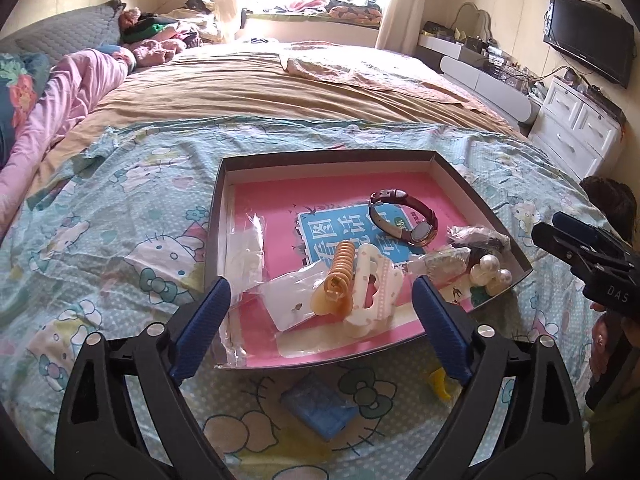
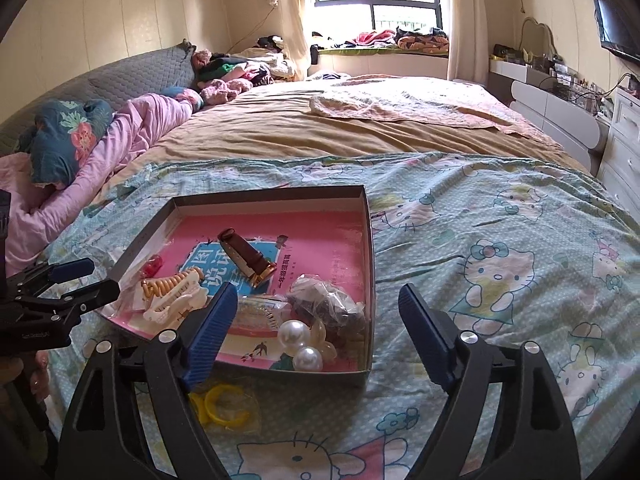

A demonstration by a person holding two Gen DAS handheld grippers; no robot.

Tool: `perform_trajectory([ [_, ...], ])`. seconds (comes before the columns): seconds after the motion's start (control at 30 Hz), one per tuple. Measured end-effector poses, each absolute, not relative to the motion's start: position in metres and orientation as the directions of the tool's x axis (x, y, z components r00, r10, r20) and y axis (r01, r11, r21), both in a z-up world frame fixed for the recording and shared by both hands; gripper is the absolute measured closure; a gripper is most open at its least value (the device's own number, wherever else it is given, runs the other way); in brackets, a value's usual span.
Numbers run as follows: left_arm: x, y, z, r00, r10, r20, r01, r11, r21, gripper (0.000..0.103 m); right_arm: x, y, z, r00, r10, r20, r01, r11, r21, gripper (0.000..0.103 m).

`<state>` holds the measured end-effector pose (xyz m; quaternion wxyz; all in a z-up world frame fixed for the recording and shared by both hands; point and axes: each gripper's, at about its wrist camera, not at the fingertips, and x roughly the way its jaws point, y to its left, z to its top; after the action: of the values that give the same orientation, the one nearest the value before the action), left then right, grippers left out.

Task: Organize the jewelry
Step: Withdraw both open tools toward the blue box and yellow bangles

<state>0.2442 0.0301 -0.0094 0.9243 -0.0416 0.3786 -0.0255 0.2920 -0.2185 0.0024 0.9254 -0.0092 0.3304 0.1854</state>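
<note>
- Sorting jewelry into the tray (image 1: 219, 200) on the bed (image 1: 120, 220) looks to be the step in hand; both claws hang just short of the tray's near edge, each spread wide with nothing between its pads.
- Left claw (image 1: 322, 308): empty, aimed down at the near left of the tray, where a clear packet (image 1: 294, 300), an amber clip (image 1: 338, 280) and a white clip (image 1: 374, 292) overlap.
- Mid-tray: a watch (image 1: 404, 216) lies on the pink book (image 1: 340, 188); pearls (image 1: 486, 274) sit in the near right corner, beside a crumpled bag (image 2: 328, 300).
- Right claw (image 2: 316, 320): empty, above the tray's near right corner.
- Still on the bed, outside the tray: a blue pad (image 1: 318, 410) and yellow rings (image 2: 222, 404) in a packet.
- Next move, likely: drop a claw to one of these strays and close on it. The flat, slippery packets call for a low, shallow approach, or the pads may pinch the sheet.
</note>
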Motion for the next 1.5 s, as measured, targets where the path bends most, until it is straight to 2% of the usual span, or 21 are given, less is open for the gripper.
perform_trajectory([
  [0.3, 0.222, 0.032, 0.001, 0.732, -0.050, -0.680, -0.005, 0.997, -0.079, 0.010, 0.256, -0.218, 0.014, 0.721, 0.370, -0.586, -0.394, 0.914, 0.094, 0.010],
  [0.73, 0.199, 0.033, -0.003, 0.720, -0.024, -0.694, -0.009, 0.999, -0.044, 0.010, 0.231, -0.204, 0.002, 0.678, 0.392, -0.621, -0.445, 0.892, 0.077, 0.010],
  [1.07, 0.191, 0.052, -0.023, 0.657, -0.004, -0.754, -0.076, 0.994, -0.072, 0.010, 0.227, -0.181, -0.025, 0.602, 0.405, -0.688, -0.494, 0.866, 0.078, 0.007],
  [1.5, 0.192, 0.051, -0.049, 0.574, -0.065, -0.816, -0.053, 0.992, -0.116, 0.010, 0.245, -0.152, -0.080, 0.476, 0.372, -0.797, -0.512, 0.854, 0.093, 0.007],
])
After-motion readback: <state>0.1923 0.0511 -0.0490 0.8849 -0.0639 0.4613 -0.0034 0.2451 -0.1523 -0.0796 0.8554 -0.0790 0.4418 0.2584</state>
